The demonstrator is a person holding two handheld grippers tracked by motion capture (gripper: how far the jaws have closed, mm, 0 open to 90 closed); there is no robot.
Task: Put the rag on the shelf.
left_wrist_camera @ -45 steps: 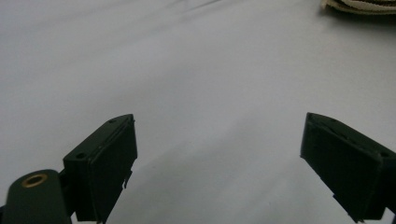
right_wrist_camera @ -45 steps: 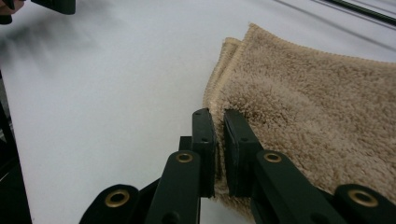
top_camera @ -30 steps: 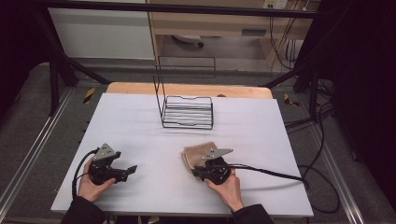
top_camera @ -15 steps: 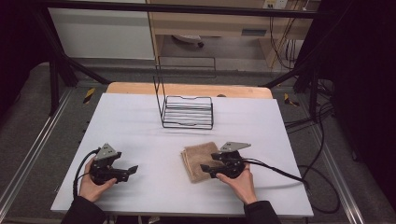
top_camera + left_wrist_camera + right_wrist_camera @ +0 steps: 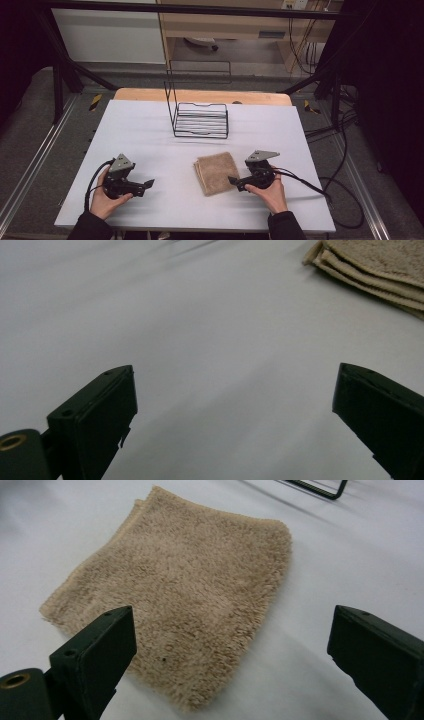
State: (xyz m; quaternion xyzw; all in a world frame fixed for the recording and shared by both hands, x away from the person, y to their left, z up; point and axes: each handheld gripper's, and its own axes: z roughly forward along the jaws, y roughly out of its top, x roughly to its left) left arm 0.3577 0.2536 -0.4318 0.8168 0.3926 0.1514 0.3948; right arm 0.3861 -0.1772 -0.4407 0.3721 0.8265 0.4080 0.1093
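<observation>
Folded tan towel (image 5: 216, 172) lies flat mid-bench, before the wire rack (image 5: 200, 119). Looks soft, light, floppy; I'd pinch its layered edge. My right tool (image 5: 234, 180) and left tool (image 5: 148, 184) gape wide, empty.

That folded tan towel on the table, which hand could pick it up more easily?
The right. Its tool sits open just beside the folded tan terry towel, which lies right before its jaws. The left tool, also open, faces bare white table with the towel off to one side.
</observation>
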